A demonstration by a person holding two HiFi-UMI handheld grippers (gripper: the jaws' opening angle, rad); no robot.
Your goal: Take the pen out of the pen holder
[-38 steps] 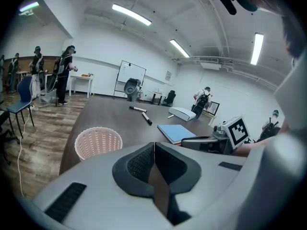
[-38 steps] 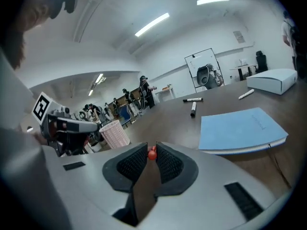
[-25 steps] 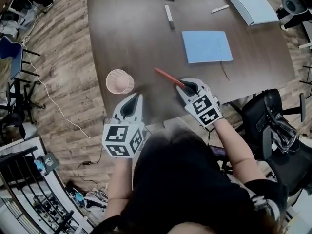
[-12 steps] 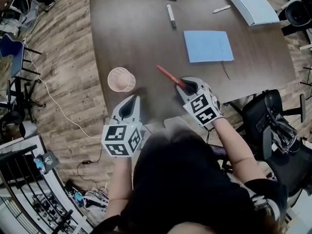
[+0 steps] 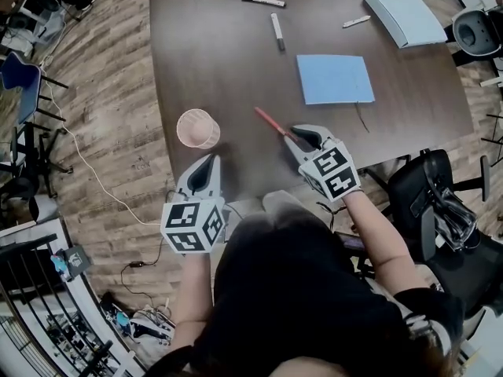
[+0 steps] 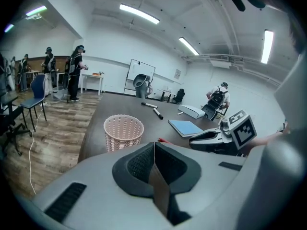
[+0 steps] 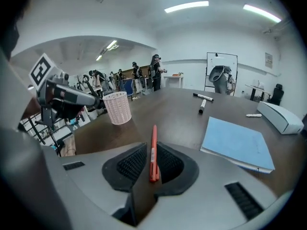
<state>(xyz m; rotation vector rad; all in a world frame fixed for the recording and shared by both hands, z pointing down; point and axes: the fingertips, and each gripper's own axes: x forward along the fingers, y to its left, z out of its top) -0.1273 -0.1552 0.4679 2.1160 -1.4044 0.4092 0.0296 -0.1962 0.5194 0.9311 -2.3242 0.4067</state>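
Note:
A pink mesh pen holder [image 5: 197,128] stands upright near the table's left edge and looks empty from above. A red pen [image 5: 271,122] sticks out forward and to the left from my right gripper [image 5: 302,137]. In the right gripper view the pen [image 7: 154,133] lies between the two pads; the jaws are closing on it. My left gripper [image 5: 211,162] hovers just below the holder, shut with nothing in it. In the left gripper view its pads [image 6: 144,162] meet, and the holder [image 6: 123,131] stands ahead.
On the dark table [image 5: 228,61] lie a blue notebook [image 5: 334,78], a black marker [image 5: 263,1], a grey marker [image 5: 278,31], a small white pen [image 5: 356,22] and a white binder [image 5: 407,18]. A black chair [image 5: 440,203] stands to the right.
Nothing has visibly moved on the table. The right gripper still has the red pen, and the view has only shifted slightly.

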